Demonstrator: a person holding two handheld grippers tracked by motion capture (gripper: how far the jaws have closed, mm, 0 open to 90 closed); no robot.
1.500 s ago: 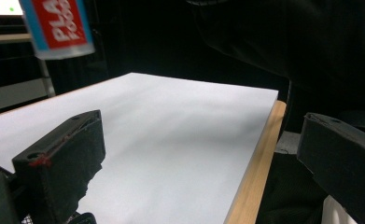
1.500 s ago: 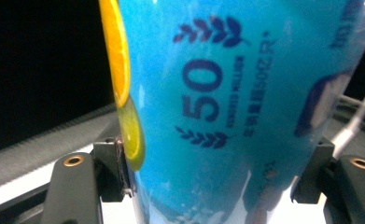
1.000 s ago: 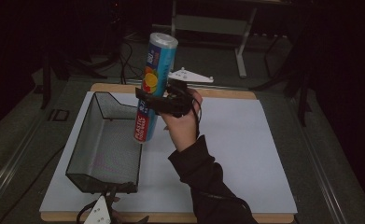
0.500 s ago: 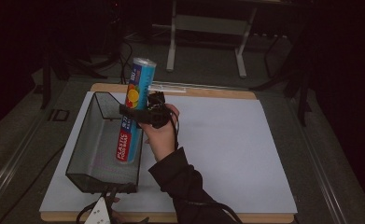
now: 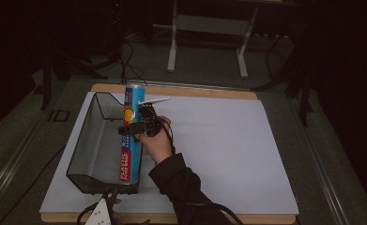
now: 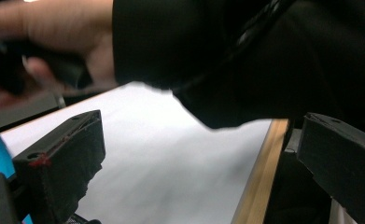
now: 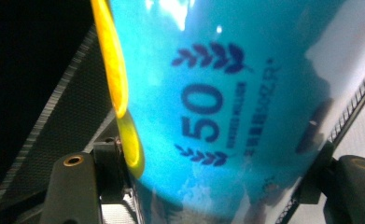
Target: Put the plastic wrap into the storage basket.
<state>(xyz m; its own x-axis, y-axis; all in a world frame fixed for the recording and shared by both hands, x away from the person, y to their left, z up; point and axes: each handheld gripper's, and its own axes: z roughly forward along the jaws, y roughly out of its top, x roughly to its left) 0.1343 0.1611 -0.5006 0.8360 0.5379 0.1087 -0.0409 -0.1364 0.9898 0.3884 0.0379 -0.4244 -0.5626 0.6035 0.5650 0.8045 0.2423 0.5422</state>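
The black mesh basket [image 5: 89,154] holds the lower end of the blue tube [image 5: 130,140], which leans against its right wall. The tube is glossy, with yellow marks and dark print. The right claw [image 5: 133,128] is clamped on its middle; the left claw [image 6: 194,186], near the basket's front corner, stands apart.

Blue tube [image 7: 227,116] reads "50" between leaf sprigs, small print at its 3 o'clock unreadable; high view: "PLASTIC" running lengthwise.

A white sheet [image 5: 228,154] is spread over a light wooden desk [image 5: 204,92]. Beyond it, a grey metal frame stand [image 5: 208,23] is seen on a grey floor [image 5: 275,101], with black cables [image 5: 127,61] trailed nearby. The room is dimly lit.
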